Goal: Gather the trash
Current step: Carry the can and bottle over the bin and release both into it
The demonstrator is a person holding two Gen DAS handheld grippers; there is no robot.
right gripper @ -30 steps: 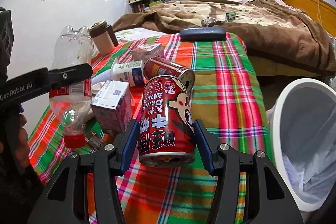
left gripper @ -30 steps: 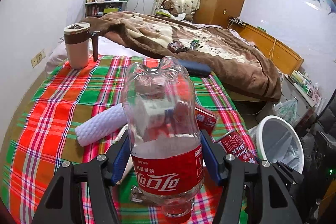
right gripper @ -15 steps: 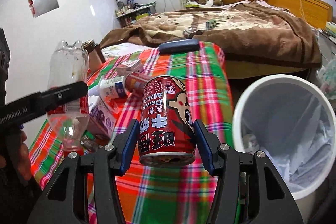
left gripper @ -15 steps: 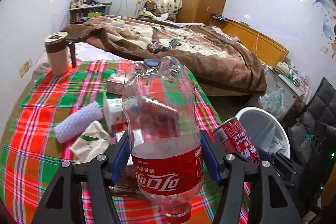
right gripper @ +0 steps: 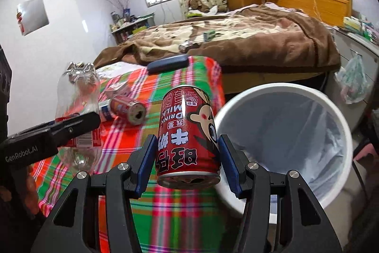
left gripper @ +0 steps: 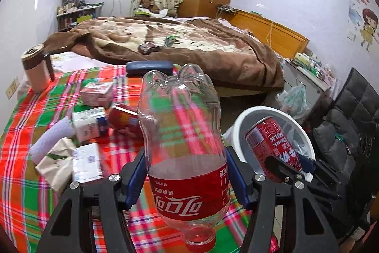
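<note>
My left gripper (left gripper: 187,178) is shut on an empty clear cola bottle (left gripper: 182,134) with a red label, held cap-down above the plaid table's right side. My right gripper (right gripper: 187,158) is shut on a red milk drink can (right gripper: 187,134), held upside down beside the rim of the white lined trash bin (right gripper: 267,91). The left wrist view shows that can (left gripper: 272,146) in front of the bin (left gripper: 239,117). In the right wrist view the bottle (right gripper: 78,96) and the left gripper's black finger (right gripper: 71,127) appear at left.
On the plaid tablecloth (left gripper: 28,115) lie another red can (left gripper: 122,119), small cartons (left gripper: 88,125), a white foam sleeve (left gripper: 51,139), crumpled paper (left gripper: 56,163), a blue case (left gripper: 149,66) and a lidded cup (left gripper: 35,70). A bed (left gripper: 189,46) stands behind, a dark chair (left gripper: 350,125) at right.
Both grippers have carried their loads to the right, off the table's middle toward the bin. The bin now looms larger in both views, with the can beside its rim.
</note>
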